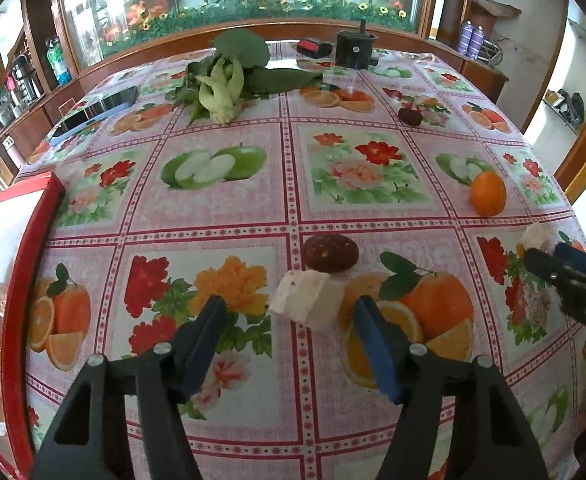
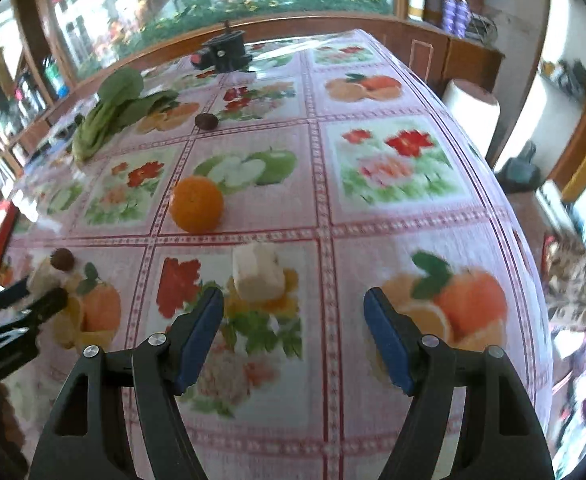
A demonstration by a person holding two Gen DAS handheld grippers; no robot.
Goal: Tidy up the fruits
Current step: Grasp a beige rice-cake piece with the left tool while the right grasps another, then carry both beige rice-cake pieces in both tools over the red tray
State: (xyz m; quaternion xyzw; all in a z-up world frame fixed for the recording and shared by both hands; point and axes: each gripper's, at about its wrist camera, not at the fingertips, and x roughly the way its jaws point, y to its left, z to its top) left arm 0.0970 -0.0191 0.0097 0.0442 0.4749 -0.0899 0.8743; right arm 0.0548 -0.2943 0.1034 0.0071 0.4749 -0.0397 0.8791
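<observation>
My left gripper (image 1: 291, 310) is open and empty, low over the table, with a white cube (image 1: 305, 298) just ahead between its fingers and a dark red fruit (image 1: 330, 253) right behind it. My right gripper (image 2: 293, 304) is open and empty; another white cube (image 2: 257, 273) lies just ahead of its left finger. An orange (image 2: 197, 203) sits further back; it also shows in the left wrist view (image 1: 488, 193). A second dark fruit (image 2: 206, 121) lies far back. A red tray (image 1: 17, 280) at the left holds an orange, a dark fruit and pale pieces.
A leafy green vegetable (image 1: 223, 76), a black cylinder (image 1: 355, 48), a red and black object (image 1: 313, 47) and a phone (image 1: 95, 111) lie at the table's far side. The table edge drops off to the right (image 2: 509, 216). The right gripper shows at the left wrist view's right edge (image 1: 573, 280).
</observation>
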